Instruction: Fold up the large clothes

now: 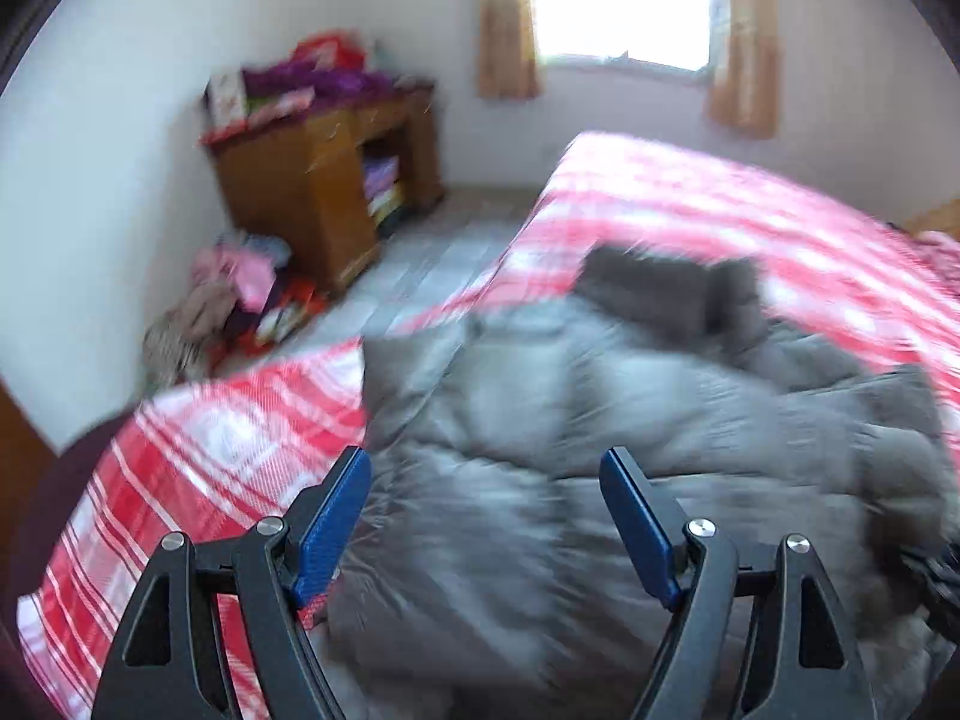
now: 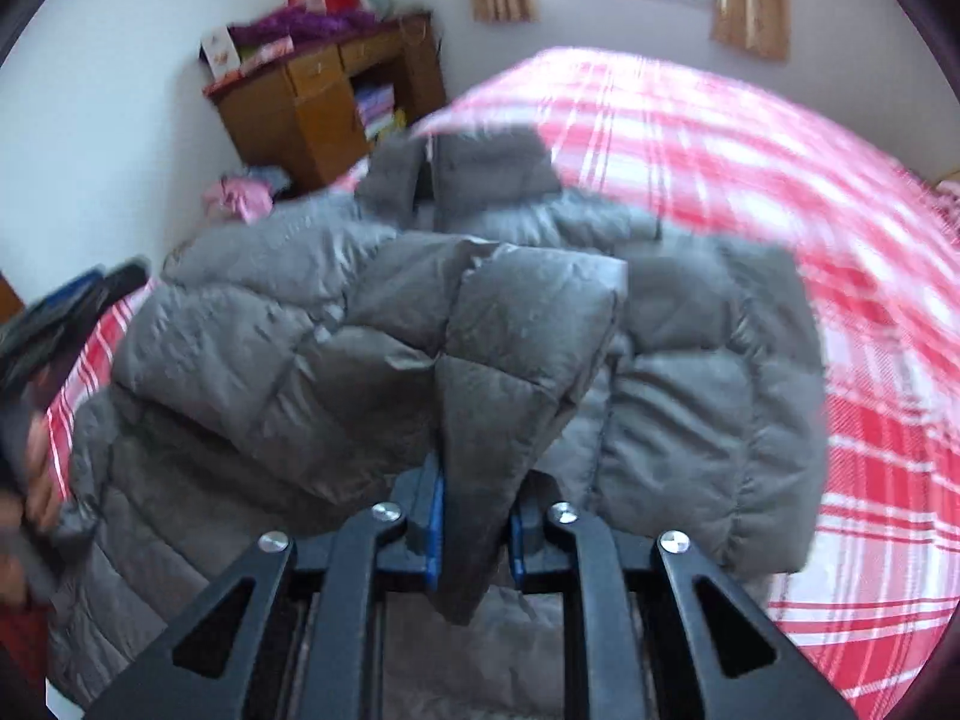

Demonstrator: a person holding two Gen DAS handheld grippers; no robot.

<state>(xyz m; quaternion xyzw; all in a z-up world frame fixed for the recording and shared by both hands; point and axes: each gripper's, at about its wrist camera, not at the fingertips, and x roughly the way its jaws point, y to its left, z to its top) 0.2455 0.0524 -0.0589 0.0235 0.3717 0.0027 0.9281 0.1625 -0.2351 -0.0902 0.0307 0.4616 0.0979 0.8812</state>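
Note:
A grey puffer jacket (image 2: 312, 324) lies spread on the bed with a red and white plaid cover (image 2: 780, 192), collar toward the far end. My right gripper (image 2: 474, 516) is shut on a fold of the jacket's sleeve (image 2: 528, 330), which stands lifted and draped over the jacket's body. In the left wrist view the same grey jacket (image 1: 600, 420) shows blurred below my left gripper (image 1: 486, 480), which hangs open above it with nothing between its blue pads (image 1: 333, 528). The left gripper (image 2: 66, 306) also appears at the left edge of the right wrist view, held by a hand.
A wooden desk (image 1: 324, 180) piled with colourful items stands in the far corner. Clothes and bags (image 1: 240, 300) lie heaped on the floor beside it. A bright window (image 1: 624, 0) with tan curtains is on the far wall. Grey floor (image 1: 432, 264) runs between desk and bed.

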